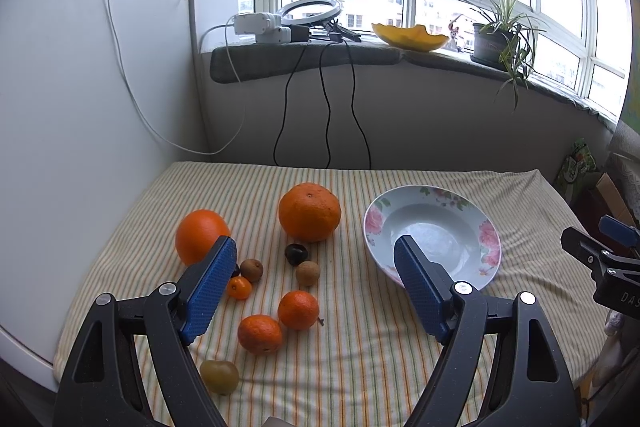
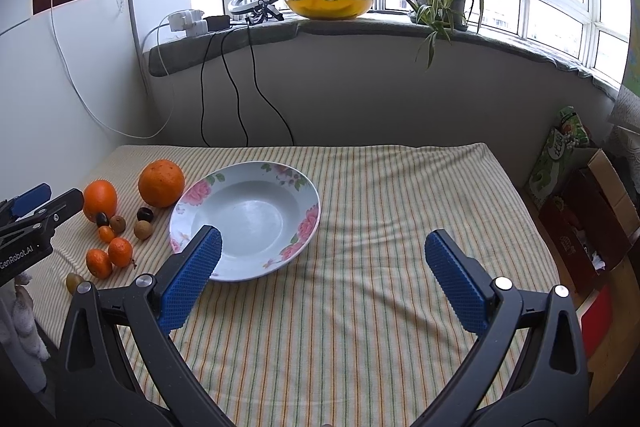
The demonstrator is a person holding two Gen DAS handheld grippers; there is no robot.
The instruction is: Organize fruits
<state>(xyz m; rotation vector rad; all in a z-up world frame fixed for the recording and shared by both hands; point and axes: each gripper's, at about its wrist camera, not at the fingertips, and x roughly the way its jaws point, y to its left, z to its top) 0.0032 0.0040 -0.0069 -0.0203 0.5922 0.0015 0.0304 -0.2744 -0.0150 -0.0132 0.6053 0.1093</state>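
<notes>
A flowered white plate (image 1: 490, 237) (image 2: 308, 203) lies empty on the striped cloth. Left of it sit a large orange (image 1: 309, 211) (image 2: 161, 183), a smaller smooth orange (image 1: 200, 235) (image 2: 100, 199), two mandarins (image 1: 298, 309) (image 1: 260, 333), a tiny kumquat (image 1: 239, 287), two brown longans (image 1: 308, 273) (image 1: 251, 269), a dark chestnut (image 1: 296, 253) and a greenish fruit (image 1: 219, 376). My left gripper (image 1: 316, 283) hangs open above the small fruits, holding nothing. My right gripper (image 2: 322, 267) stands open over the cloth at the plate's near right, also holding nothing.
A white panel (image 1: 80, 107) walls the table's left side. Cables (image 1: 328, 115) hang from the windowsill, which carries a ring light (image 1: 310, 11), a yellow bowl (image 1: 410, 37) and a potted plant (image 1: 496, 39). Boxes and bags (image 2: 572, 195) stand past the table's right edge.
</notes>
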